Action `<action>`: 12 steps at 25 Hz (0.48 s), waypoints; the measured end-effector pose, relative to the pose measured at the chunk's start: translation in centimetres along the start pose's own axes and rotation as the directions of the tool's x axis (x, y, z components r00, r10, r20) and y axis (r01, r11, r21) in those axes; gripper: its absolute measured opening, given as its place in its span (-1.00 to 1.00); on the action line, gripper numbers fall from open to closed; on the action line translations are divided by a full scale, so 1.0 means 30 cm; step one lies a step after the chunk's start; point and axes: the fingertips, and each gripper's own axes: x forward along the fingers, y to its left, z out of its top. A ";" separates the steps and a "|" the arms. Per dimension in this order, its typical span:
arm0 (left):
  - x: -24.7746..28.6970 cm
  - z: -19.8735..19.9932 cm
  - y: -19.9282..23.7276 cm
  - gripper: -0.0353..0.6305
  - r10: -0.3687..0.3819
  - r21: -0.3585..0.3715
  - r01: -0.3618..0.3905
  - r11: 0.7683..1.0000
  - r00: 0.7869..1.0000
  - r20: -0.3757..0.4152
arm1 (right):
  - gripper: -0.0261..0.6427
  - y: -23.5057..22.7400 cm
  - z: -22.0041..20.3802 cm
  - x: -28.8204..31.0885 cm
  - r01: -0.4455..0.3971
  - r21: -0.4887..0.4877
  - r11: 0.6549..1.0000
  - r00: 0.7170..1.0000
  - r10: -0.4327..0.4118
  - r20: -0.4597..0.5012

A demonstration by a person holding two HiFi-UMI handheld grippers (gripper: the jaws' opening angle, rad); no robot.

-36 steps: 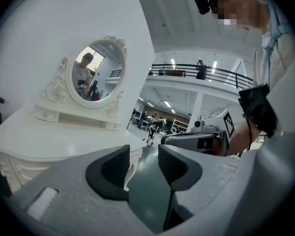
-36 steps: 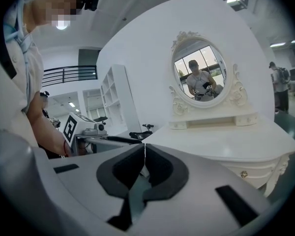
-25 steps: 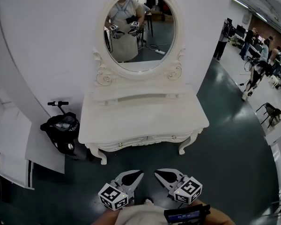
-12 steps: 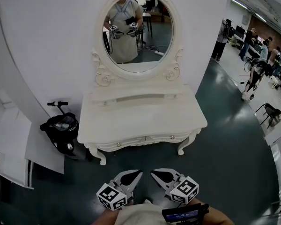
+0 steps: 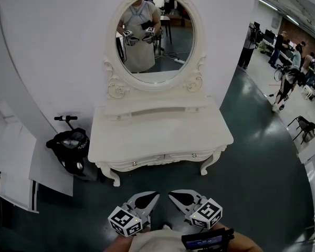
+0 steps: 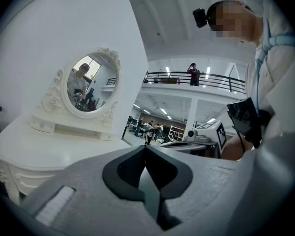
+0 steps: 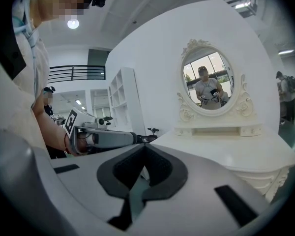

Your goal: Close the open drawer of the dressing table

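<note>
The white dressing table (image 5: 160,133) with its oval mirror (image 5: 155,33) stands against the wall. Its two front drawers, each with a small knob (image 5: 193,154), look flush with the front. My left gripper (image 5: 156,195) and right gripper (image 5: 171,195) hang side by side near my body, well short of the table over the dark floor. Both are shut and hold nothing. In the left gripper view the left gripper (image 6: 145,147) points past the table's right end (image 6: 34,151). The right gripper (image 7: 144,146) looks along the tabletop (image 7: 236,151), with the left gripper (image 7: 108,139) beside it.
A black scooter with a bag (image 5: 69,145) leans left of the table, next to white panels (image 5: 13,164). Several people (image 5: 286,83) and a chair (image 5: 304,125) are far off at the right. Dark floor (image 5: 252,193) lies between me and the table.
Hardly anything: both grippers stay low in front of my body, and the right one has edged slightly to the left.
</note>
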 end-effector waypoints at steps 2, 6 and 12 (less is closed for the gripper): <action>0.004 0.001 -0.001 -0.87 -0.002 -0.001 0.002 1.000 1.000 0.000 | -0.88 -0.005 0.001 0.000 0.004 0.002 1.000 1.000 -0.004 -0.003; 0.005 -0.004 -0.001 -0.87 -0.002 -0.003 0.002 1.000 1.000 -0.001 | -0.88 -0.005 -0.001 -0.001 0.007 0.002 1.000 1.000 -0.007 -0.004; 0.006 -0.010 0.009 -0.87 0.006 -0.013 -0.006 1.000 1.000 0.001 | -0.88 -0.013 -0.008 0.000 0.008 0.008 1.000 1.000 -0.008 -0.009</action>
